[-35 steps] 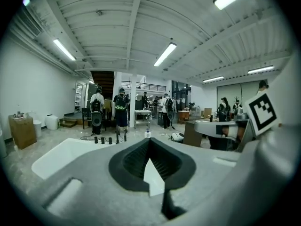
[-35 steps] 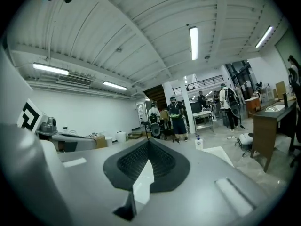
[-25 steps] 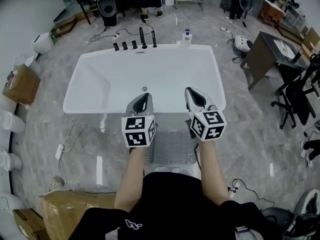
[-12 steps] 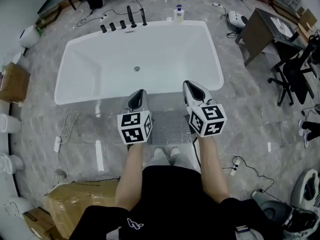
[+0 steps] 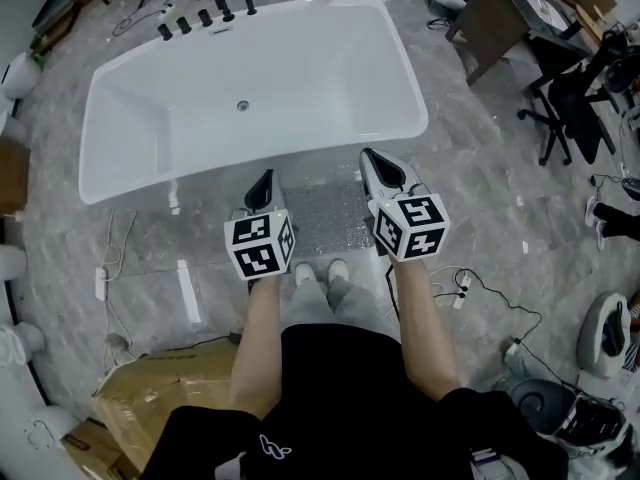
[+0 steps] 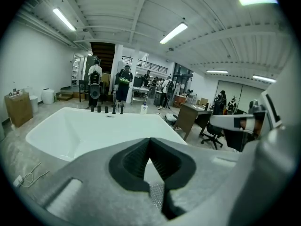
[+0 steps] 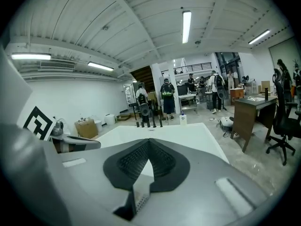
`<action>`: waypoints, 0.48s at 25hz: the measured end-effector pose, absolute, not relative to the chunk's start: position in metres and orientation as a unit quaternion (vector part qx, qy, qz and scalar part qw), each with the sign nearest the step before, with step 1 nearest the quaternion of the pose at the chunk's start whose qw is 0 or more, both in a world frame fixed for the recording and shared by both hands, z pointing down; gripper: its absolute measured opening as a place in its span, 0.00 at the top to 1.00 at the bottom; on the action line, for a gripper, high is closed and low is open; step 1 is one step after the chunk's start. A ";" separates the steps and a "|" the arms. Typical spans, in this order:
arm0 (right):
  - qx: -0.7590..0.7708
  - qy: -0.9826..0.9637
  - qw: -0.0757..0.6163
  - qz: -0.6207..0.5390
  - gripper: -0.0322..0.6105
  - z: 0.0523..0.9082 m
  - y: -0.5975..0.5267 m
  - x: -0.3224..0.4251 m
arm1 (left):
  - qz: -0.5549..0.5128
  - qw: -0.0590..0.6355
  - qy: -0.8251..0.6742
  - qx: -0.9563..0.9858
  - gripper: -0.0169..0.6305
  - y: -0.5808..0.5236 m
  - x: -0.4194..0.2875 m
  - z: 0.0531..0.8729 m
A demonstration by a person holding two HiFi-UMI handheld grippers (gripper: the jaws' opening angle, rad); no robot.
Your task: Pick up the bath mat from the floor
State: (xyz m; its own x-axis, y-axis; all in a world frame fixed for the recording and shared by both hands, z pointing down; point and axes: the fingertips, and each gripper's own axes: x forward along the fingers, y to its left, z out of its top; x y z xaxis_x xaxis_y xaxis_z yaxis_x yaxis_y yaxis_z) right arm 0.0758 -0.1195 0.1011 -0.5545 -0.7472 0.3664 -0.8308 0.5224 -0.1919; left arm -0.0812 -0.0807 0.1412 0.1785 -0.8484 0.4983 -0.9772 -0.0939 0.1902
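The tub (image 5: 250, 88) spans 10 to 1 o'clock in the head view, with the mat (image 5: 330, 218) flat on the floor just beside its near wall. The left gripper (image 5: 265, 180) at the mat's 9 o'clock and the right gripper (image 5: 376, 160) at its 3 o'clock hang above it, jaws pressed together and empty. Unless the jaws open first, they would likely only shove the flat mat or strike the tub.

My left forearm (image 5: 256, 338) and right forearm (image 5: 422, 318) reach out ahead of my body, bare and roughly parallel. My left gripper (image 5: 266, 178) points forward and somewhat downward, jaws pressed together at the tips. My right gripper (image 5: 370, 158) is alongside, slightly further ahead, angled likewise, jaws also closed, gripping nothing.
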 end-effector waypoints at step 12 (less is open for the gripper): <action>0.447 -0.846 0.189 0.221 0.94 0.182 -0.092 0.078 | 0.139 0.308 -0.617 0.711 0.97 -0.063 -0.080 0.218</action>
